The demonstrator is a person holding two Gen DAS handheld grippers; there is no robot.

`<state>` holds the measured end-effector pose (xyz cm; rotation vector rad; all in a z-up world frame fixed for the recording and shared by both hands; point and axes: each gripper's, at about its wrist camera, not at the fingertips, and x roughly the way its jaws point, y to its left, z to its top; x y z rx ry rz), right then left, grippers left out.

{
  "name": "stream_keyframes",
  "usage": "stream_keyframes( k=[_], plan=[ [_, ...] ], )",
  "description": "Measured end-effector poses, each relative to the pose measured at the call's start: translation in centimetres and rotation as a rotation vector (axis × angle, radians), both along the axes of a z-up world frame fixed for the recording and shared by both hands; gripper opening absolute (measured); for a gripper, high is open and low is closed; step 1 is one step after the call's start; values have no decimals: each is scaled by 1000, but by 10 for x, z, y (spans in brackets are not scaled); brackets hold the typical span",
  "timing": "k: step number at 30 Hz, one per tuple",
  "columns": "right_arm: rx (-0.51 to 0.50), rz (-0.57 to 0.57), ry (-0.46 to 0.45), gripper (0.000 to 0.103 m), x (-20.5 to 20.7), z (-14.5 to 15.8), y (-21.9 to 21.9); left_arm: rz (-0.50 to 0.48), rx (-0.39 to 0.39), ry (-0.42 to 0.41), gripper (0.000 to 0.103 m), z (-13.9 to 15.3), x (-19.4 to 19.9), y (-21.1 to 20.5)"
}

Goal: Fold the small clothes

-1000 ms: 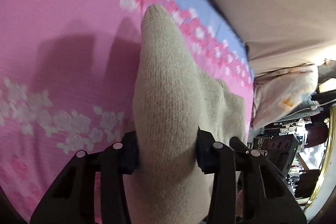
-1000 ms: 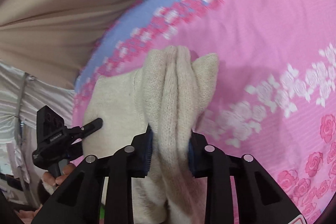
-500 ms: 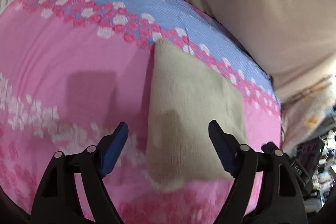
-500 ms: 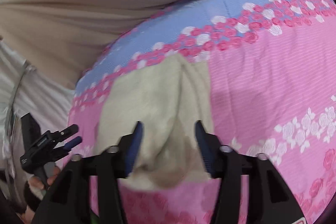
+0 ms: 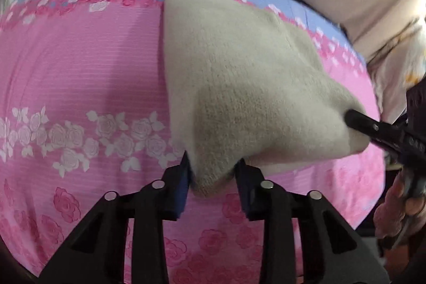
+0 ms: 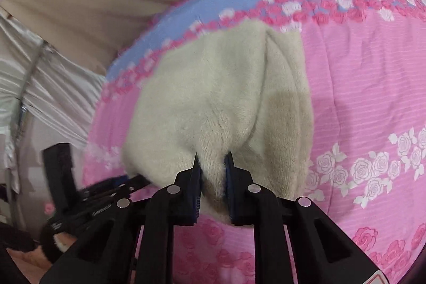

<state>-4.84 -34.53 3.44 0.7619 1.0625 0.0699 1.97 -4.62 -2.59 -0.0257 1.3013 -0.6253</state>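
**Knit garment pinched at both near corners**

Bedsheet [image 5: 80, 76], pink with rose bands, carries the beige knit garment [image 5: 239, 87]. At its near left corner the left gripper [image 5: 213, 177] is closing, pads pressing a fold of knit. Further right, the right gripper [image 6: 213, 172] is closing narrowly, likewise clamping a bunched fold of its near edge.

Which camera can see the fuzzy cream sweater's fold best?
The right wrist view: the fuzzy cream knitted garment shows its long fold crease running up the middle, above the closing right gripper pinching its edge. The left wrist view shows only a smooth face and a corner pinched in the closing left gripper.
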Motion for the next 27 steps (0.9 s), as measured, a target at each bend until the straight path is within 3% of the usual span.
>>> stream_keyframes(
  k=[3, 5, 7, 8, 9, 10, 12, 13, 14, 16, 19, 21, 22, 23, 24, 26, 27],
  plan=[
    [1, -42, -14, 7, -24, 11, -4, -20, 7, -7, 24, 4, -2, 8],
    [-62, -41, 102, 0, -33, -23, -6, -7, 29, 18, 24, -6, -2, 13],
    [-135, -55, 250, 0, -40, -63, -7, 19, 47, 68, 25, -22, -1, 19],
    [-95, -107, 282, 0, -47, -72, -13, 19, 52, 79, 27, -22, 0, 24],
    [-26, -154, 239, 1, -53, -67, -18, 17, 52, 82, 30, -22, -1, 25],
    [9, -182, 181, 9, -57, -55, -20, 12, 47, 75, 32, -18, -4, 27],
    [-6, -199, 78, 15, -57, -26, -21, -9, 49, 49, 38, -14, -7, 28],
    [-30, -178, 44, 29, -51, -12, -19, -15, 66, 33, 38, -16, -9, 28],
    [-44, -158, 19, 55, -46, -3, -17, -16, 75, 33, 38, -20, -9, 28],
    [-72, -121, -18, 74, -32, 6, -11, 5, 84, 62, 37, -27, -8, 28],
    [-63, -38, 26, 76, -3, -12, 1, 34, 71, 74, 37, -31, -5, 29],
    [-75, -6, 75, 76, 8, -35, 12, 23, 68, 71, 36, -32, -5, 25],
    [-72, 12, 88, 67, 13, -46, 17, 1, 74, 67, 36, -32, -5, 20],
    [-52, 21, 92, 40, 16, -52, 19, -30, 83, 59, 36, -32, -6, 14],
    [-17, 21, 102, 28, 19, -56, 20, -43, 92, 47, 36, -33, -6, 12],
    [26, -10, 67, 18, 18, -44, 17, -57, 84, 44, 14, -32, -1, 9],
    [34, -18, 38, 17, 16, -32, 15, -35, 70, 59, 13, -29, 4, 12]
  ],
)
